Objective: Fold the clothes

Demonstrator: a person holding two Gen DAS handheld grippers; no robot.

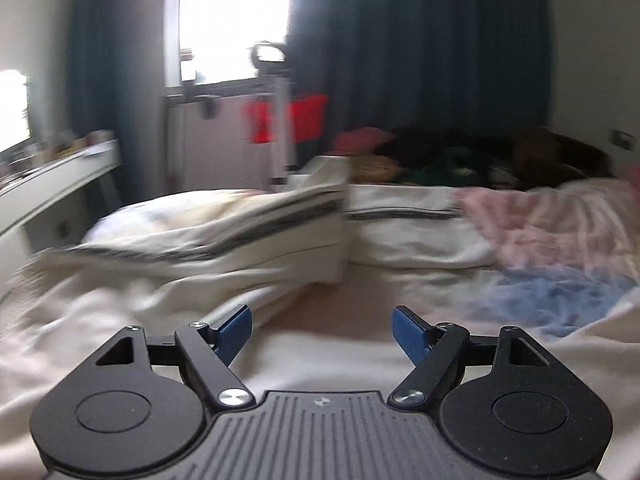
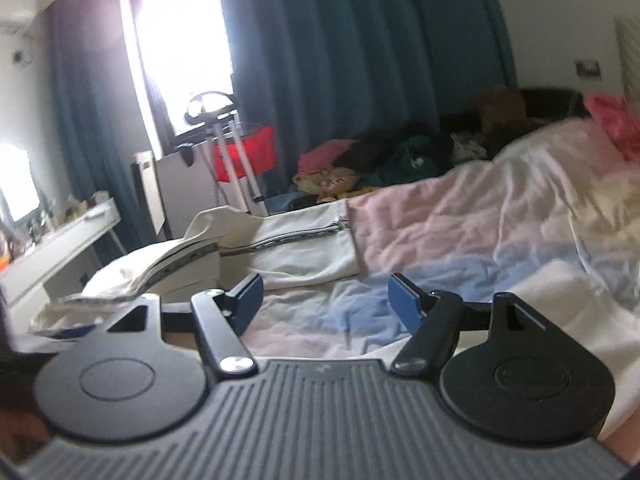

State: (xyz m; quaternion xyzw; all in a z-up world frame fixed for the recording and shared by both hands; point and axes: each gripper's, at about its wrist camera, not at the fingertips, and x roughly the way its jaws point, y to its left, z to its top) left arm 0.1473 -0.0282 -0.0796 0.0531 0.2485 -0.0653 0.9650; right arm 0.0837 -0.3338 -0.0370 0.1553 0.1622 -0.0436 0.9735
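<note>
On the bed (image 1: 320, 344), a white zip-up garment (image 1: 280, 220) is lying spread across the near part of the covers, its dark zipper line running across it; seen from the right wrist, the same garment (image 2: 288, 248) is resting to the left, its edge touching the pink and blue quilt (image 2: 460, 232). Left gripper (image 1: 322, 330) is hovering low over pale bedding, its blue-padded fingers (image 1: 234, 330) standing wide apart and gripping nothing; the garment is sitting just beyond the tips, apart from them. Right gripper (image 2: 324, 300) is likewise hanging over the quilt with its fingers (image 2: 250, 294) spread and nothing between them; the garment's folded-over portion is lying just beside the left finger, whether touching cannot be told. Part of the garment is looking doubled over on itself at the left end, though motion blur in the left wrist view is softening its outline. Farther back on the bed, a heap of dark, green and pink clothes (image 2: 392, 156) is piling up against the blue curtain (image 2: 360, 40). Left of the bed, a white desk (image 1: 52, 184) is carrying small cluttered items, too blurred to name. Near the bright window (image 1: 232, 20), a stand with a red fabric piece (image 2: 248, 152) is standing upright.
</note>
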